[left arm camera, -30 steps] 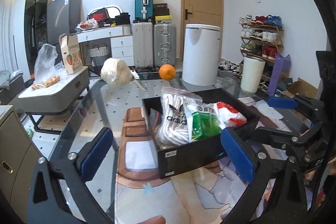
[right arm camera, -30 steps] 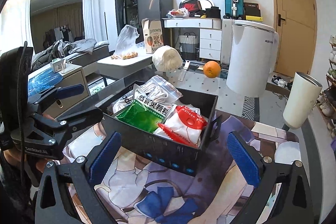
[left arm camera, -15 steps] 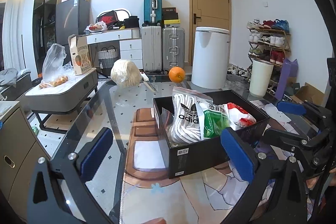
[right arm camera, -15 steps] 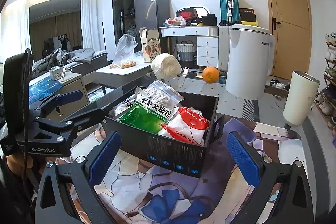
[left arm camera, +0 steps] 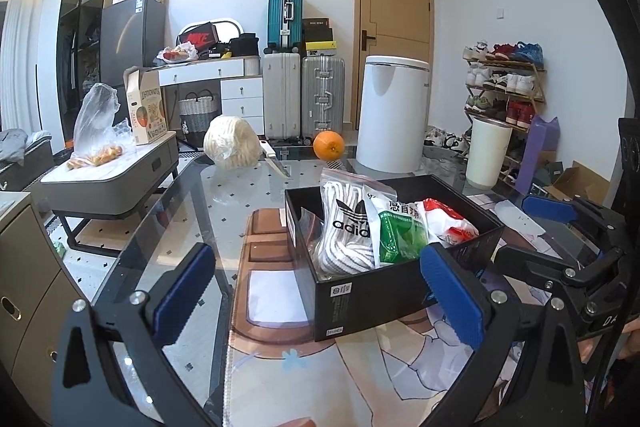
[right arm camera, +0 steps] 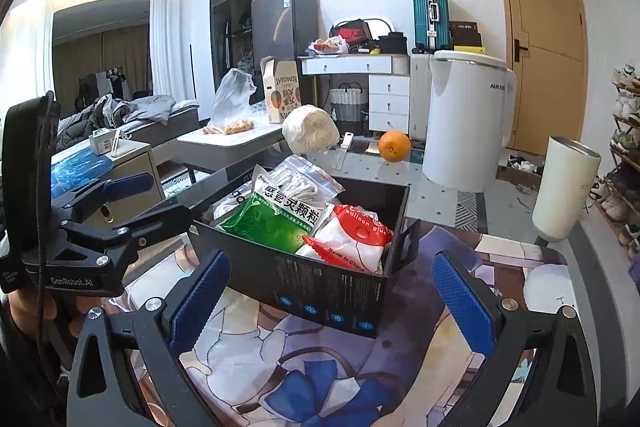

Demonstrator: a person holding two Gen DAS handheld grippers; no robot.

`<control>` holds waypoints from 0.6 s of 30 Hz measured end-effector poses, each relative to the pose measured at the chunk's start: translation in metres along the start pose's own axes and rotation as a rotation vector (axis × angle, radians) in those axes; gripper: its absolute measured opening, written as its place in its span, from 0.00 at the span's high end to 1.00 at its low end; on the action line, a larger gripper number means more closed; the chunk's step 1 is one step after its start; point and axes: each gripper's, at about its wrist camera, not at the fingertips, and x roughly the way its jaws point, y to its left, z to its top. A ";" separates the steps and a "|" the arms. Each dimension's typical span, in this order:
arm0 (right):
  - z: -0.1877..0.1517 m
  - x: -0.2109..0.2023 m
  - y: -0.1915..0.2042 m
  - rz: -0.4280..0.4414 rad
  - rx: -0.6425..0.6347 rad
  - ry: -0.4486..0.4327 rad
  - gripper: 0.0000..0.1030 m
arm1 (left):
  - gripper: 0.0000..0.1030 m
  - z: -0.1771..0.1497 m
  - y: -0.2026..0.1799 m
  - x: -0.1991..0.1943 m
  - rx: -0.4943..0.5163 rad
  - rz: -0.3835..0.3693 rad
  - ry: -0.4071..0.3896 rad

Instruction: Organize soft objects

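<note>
I see a glass-topped table with a printed mat laid over the near end, blue bow and pale shapes on it. On the mat stands an open black box holding three soft packs upright side by side: a clear bag of white laces, a green sachet and a red-and-white pouch.

My left gripper hangs just short of the box with jaws spread wide and nothing between them. My right gripper faces the box's other long side, likewise wide apart and empty. Each shows in the other's view.

Farther along the glass lie a cream bundle of yarn, a white-handled knife and an orange. Behind them I make out a white bin, stacked suitcases, a wooden door, a shoe rack at the right, and a low side table with a plastic bag and a carton.
</note>
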 end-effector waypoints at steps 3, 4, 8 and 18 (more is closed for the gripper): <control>0.000 -0.002 0.000 -0.009 -0.007 -0.015 0.01 | 0.00 0.000 0.000 0.000 -0.002 0.006 -0.004; 0.000 -0.002 0.000 -0.011 -0.008 -0.016 0.01 | 0.00 0.000 0.000 0.000 -0.001 0.004 -0.004; 0.000 -0.003 0.001 -0.009 -0.012 -0.019 0.01 | 0.00 0.000 0.000 0.000 -0.003 0.005 -0.003; 0.001 -0.004 0.000 -0.008 -0.007 -0.027 0.01 | 0.00 -0.001 0.000 -0.002 -0.005 0.007 -0.009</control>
